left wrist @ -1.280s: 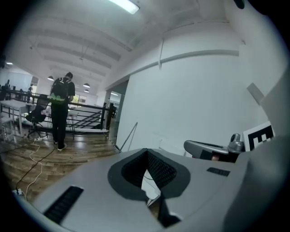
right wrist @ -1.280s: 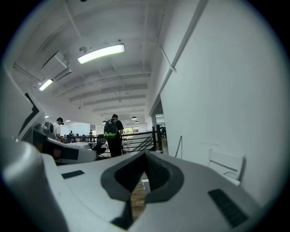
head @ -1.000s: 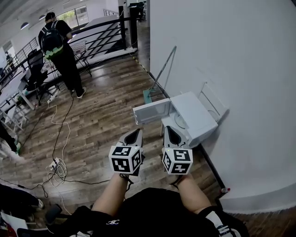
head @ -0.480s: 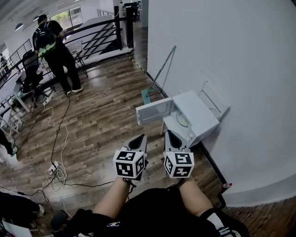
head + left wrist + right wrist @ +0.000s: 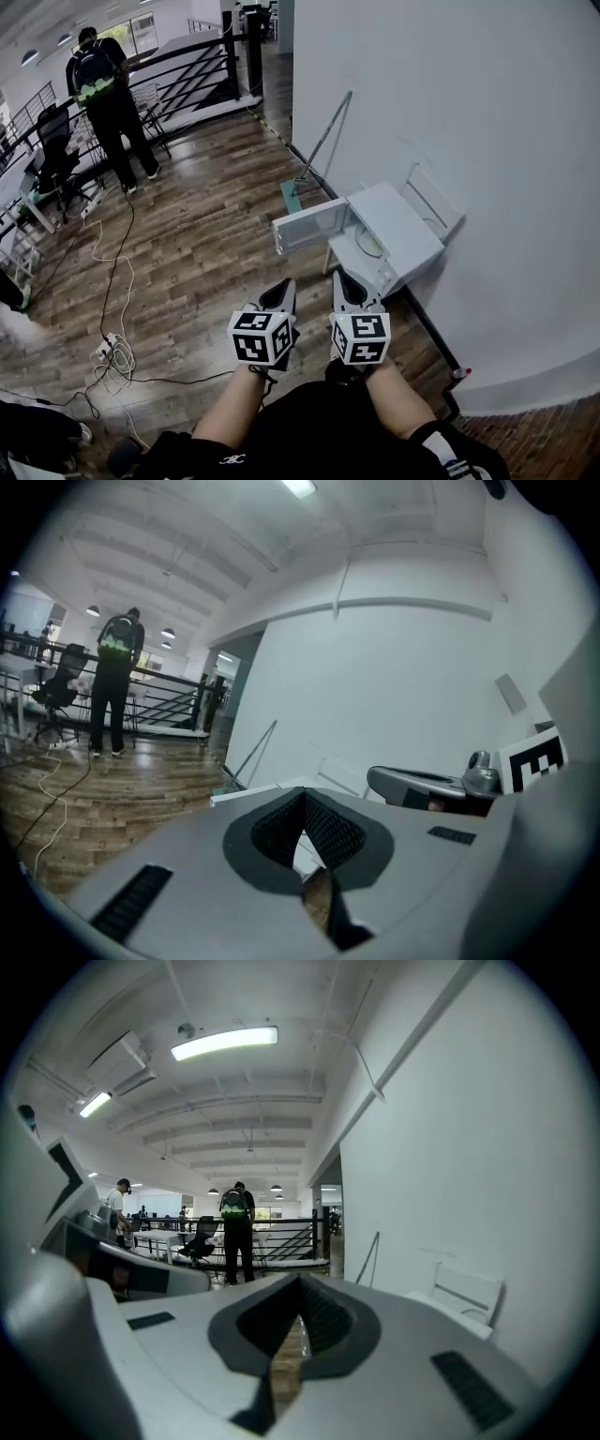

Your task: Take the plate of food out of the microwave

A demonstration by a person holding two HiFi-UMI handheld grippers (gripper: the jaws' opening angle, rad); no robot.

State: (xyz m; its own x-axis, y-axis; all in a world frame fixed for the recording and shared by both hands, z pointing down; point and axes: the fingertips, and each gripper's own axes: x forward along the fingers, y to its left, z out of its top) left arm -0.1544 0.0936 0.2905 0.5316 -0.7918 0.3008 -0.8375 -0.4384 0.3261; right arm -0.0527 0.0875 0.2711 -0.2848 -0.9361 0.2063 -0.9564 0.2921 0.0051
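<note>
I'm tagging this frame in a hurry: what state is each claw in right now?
Left claw: closed, holding nothing.
Right claw: closed, holding nothing.

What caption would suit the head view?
Left tongs and right tongs, both shut and empty, point toward the open white microwave.

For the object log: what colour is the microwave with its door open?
White; the microwave shows best in the head view.
</note>
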